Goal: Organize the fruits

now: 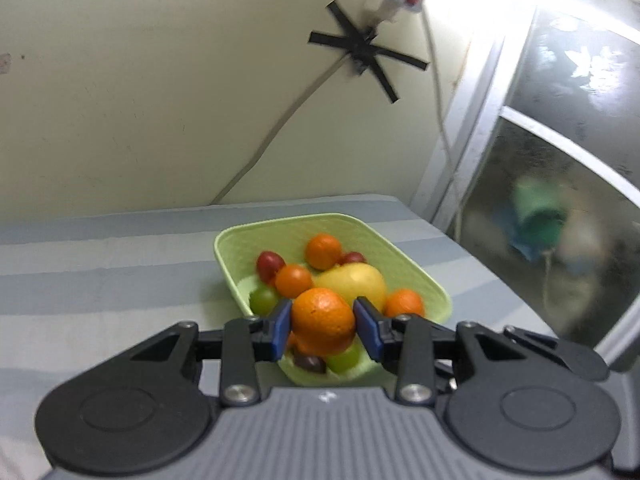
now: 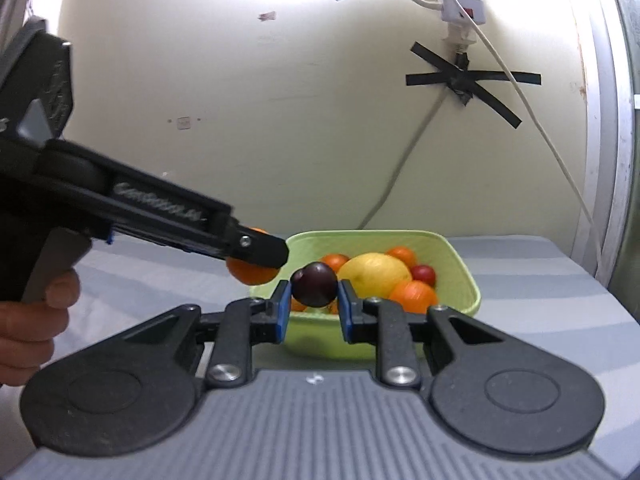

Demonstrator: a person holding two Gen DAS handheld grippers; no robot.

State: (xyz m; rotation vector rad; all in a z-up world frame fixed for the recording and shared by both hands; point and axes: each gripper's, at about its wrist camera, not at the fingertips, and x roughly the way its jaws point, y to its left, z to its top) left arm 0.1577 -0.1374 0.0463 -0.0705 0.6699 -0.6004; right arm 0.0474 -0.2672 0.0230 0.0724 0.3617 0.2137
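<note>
A light green basket (image 1: 424, 276) holds several oranges, a yellow fruit (image 1: 354, 282), red and green grapes. My left gripper (image 1: 324, 324) is shut on an orange (image 1: 322, 320) and holds it above the basket's near end. In the right wrist view the left gripper (image 2: 256, 252) shows from the side with that orange (image 2: 250, 274), left of the basket (image 2: 460, 276). My right gripper (image 2: 314, 300) is shut on a dark purple plum (image 2: 314, 284), held above the basket's near rim.
The basket sits on a blue-and-white striped cloth (image 1: 100, 280). A cream wall with black tape (image 2: 468, 84), a power strip (image 2: 462, 0) and cables stands behind. A window frame (image 1: 472, 148) is at the right. A hand (image 2: 28, 328) holds the left gripper.
</note>
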